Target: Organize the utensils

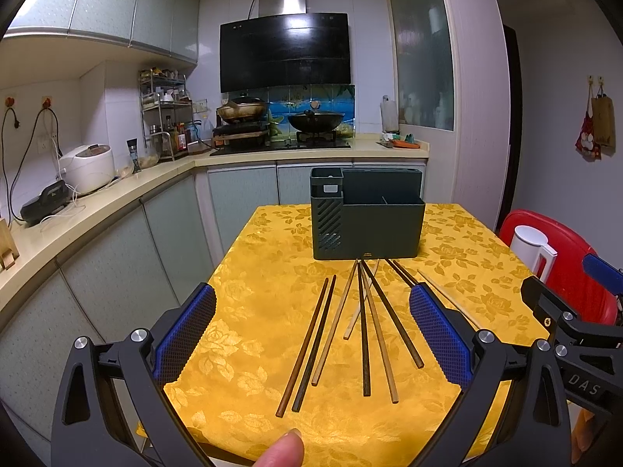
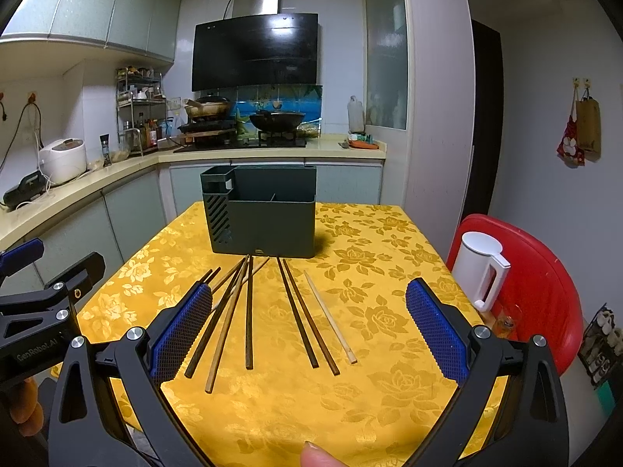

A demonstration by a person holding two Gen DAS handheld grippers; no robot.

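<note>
**Picking the first chopstick**

Both my left gripper (image 1: 311, 334) and right gripper (image 2: 309, 330) are spread wide, holding nothing. The chopsticks (image 1: 364, 330) lie fanned just ahead between my fingers, the holder (image 1: 368, 220) beyond them. I'd drop over one stick (an outer one, clear of overlaps) and pinch mid-shaft.

A small kitchen with pale tiled walls and grey-green cabinets (image 1: 117, 4) above and below an L-shaped cream countertop (image 1: 117, 190). A black range hood (image 1: 284, 52) hangs over a stove (image 1: 280, 144) bearing two pans. Nearer, a yellow floral tablecloth (image 1: 264, 241) covers the table, beside a red chair (image 2: 537, 272)
</note>
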